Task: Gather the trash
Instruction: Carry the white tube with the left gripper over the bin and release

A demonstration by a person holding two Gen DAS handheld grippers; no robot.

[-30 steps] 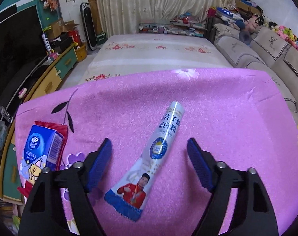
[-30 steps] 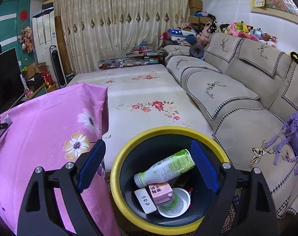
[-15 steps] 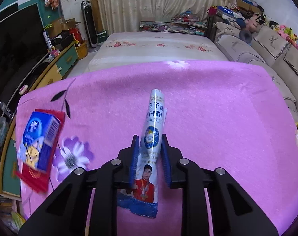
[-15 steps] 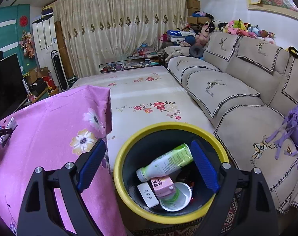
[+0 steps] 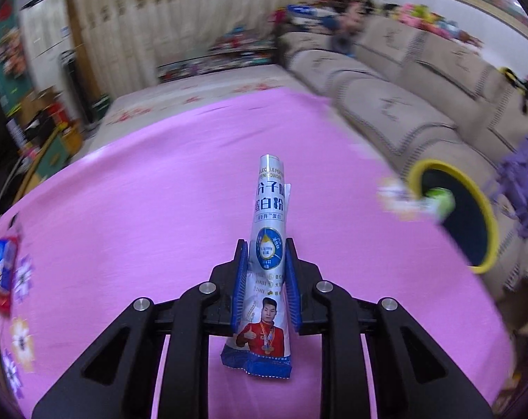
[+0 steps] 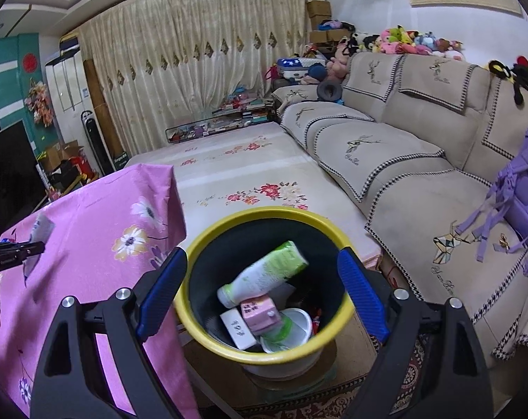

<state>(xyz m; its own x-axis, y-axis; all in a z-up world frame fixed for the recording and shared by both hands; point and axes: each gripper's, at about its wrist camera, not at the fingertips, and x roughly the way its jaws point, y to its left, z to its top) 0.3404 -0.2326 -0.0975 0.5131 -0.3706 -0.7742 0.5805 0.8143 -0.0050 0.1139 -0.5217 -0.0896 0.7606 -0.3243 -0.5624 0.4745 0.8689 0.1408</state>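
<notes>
Silver-blue foil powder sachet pinched in left gripper above pink floral cloth; yellow-rimmed black bin beside cloth's edge, right gripper spread wide.

Beige sofa beside floral mat — curtains behind.

Beige sofa, cream curtains, floral mat

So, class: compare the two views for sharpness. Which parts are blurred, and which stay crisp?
Left wrist view: sofa and yellow-rimmed bin smear with motion blur, while the gripped protein powder sachet stays crisp. Right wrist view: sharp throughout, with fisheye bending at the edges.
</notes>
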